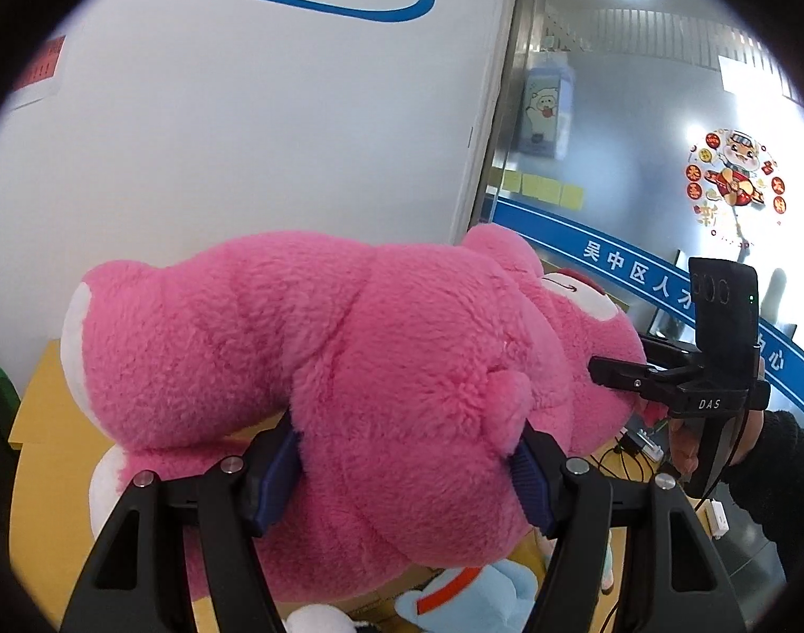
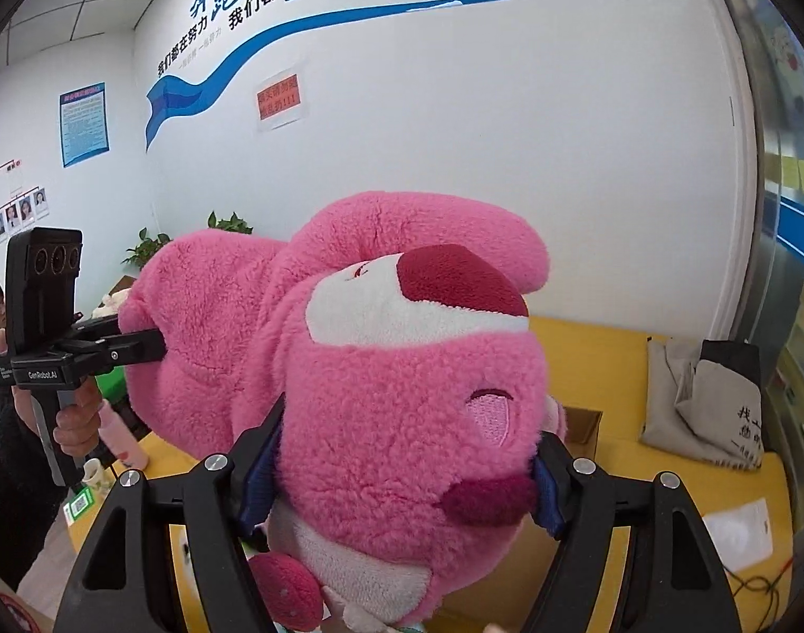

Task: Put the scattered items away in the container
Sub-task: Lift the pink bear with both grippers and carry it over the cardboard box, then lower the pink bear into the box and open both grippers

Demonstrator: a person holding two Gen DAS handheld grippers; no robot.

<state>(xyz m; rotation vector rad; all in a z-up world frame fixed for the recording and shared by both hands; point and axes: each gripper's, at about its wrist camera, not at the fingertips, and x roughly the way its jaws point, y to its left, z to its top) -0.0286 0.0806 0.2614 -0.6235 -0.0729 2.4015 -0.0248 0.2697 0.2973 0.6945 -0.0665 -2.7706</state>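
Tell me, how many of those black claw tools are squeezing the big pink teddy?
2. The left gripper clamps the pink teddy's body, and the right gripper clamps its head, one from each end. Nothing else appears to hold the teddy.

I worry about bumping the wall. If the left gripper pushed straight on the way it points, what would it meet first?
The pink plush bear, already clamped between the left gripper pads. Beyond it lies the white wall, seemingly some way off; depth is unclear.
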